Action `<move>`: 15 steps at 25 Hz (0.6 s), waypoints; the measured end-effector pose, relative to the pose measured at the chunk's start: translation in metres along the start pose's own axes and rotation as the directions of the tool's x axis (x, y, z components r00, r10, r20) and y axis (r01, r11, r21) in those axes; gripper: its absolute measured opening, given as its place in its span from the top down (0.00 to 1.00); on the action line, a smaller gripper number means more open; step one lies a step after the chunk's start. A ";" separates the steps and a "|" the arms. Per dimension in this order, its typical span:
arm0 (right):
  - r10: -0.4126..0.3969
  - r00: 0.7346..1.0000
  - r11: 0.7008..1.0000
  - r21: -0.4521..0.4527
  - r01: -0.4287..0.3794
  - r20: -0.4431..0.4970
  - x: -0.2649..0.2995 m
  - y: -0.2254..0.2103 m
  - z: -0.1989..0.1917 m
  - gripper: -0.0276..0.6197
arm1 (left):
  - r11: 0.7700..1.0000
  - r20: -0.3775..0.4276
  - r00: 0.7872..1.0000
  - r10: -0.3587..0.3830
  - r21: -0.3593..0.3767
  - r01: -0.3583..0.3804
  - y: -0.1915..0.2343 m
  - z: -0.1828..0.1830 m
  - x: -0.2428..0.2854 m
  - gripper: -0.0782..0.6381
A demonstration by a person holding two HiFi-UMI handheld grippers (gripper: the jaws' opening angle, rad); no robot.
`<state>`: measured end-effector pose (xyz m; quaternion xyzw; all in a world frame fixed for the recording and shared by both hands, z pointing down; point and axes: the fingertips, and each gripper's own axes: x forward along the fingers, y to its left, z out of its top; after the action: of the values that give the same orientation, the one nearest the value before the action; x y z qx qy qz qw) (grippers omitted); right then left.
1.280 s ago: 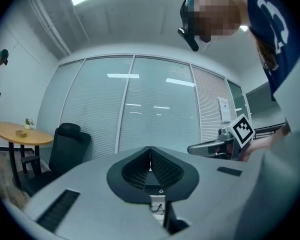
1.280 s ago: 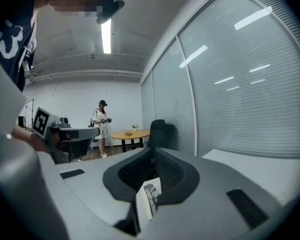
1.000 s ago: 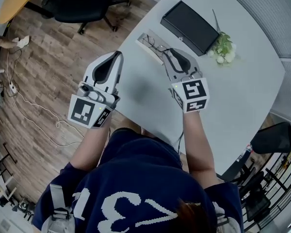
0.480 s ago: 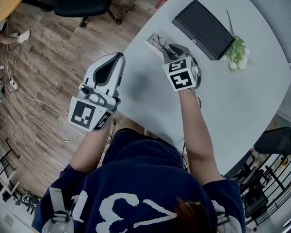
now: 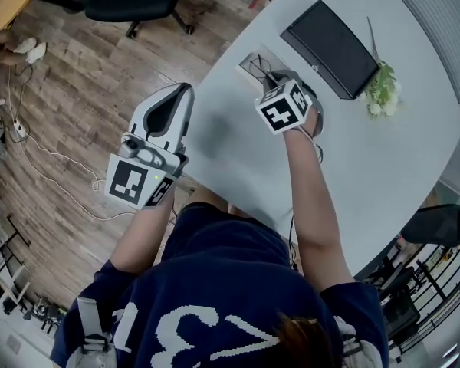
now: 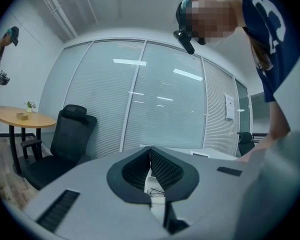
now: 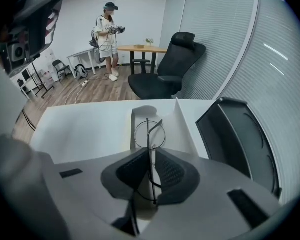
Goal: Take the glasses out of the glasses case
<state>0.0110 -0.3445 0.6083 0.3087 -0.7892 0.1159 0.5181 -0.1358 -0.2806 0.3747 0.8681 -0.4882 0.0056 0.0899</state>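
The thin wire-framed glasses (image 7: 150,133) lie in an open white glasses case (image 7: 138,115) near the far left corner of the white table (image 7: 85,129). In the head view the glasses (image 5: 258,67) and the case (image 5: 249,57) sit just beyond my right gripper (image 5: 273,77). My right gripper (image 7: 150,153) is tipped down over the case, its jaws shut on the glasses' frame, which runs between the pads. My left gripper (image 5: 181,92) hovers at the table's left edge, jaws shut and holding nothing. The left gripper view shows that gripper (image 6: 150,151) pointing towards the case.
A black box (image 5: 331,38) lies right of the case, and a small plant (image 5: 381,89) stands beyond it. A black office chair (image 7: 165,69) stands on the wooden floor (image 5: 69,90) past the table. A person (image 7: 110,39) stands far back by a round table.
My right gripper has moved forward over the white case and tipped down onto the glasses. The left gripper has stayed where it was.
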 end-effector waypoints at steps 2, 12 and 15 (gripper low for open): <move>0.008 1.000 1.000 -0.013 -0.008 0.001 0.000 0.002 0.001 0.87 | 1.000 -0.001 1.000 0.004 -0.002 -0.004 0.002 -0.001 0.000 0.87; -0.014 0.972 0.999 0.041 0.004 0.236 -0.040 -0.003 0.026 0.92 | 1.000 0.019 1.000 0.023 0.011 -0.023 0.004 0.008 -0.005 0.87; -0.014 0.933 0.996 0.084 -0.017 0.359 -0.066 -0.010 0.047 0.92 | 0.999 0.033 0.999 0.033 0.025 -0.034 0.005 0.016 -0.005 0.87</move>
<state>0.0001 -0.3516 0.5282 0.3460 -0.8651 0.0917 0.3515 -0.1441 -0.2811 0.3596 0.8608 -0.5040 -0.0007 0.0710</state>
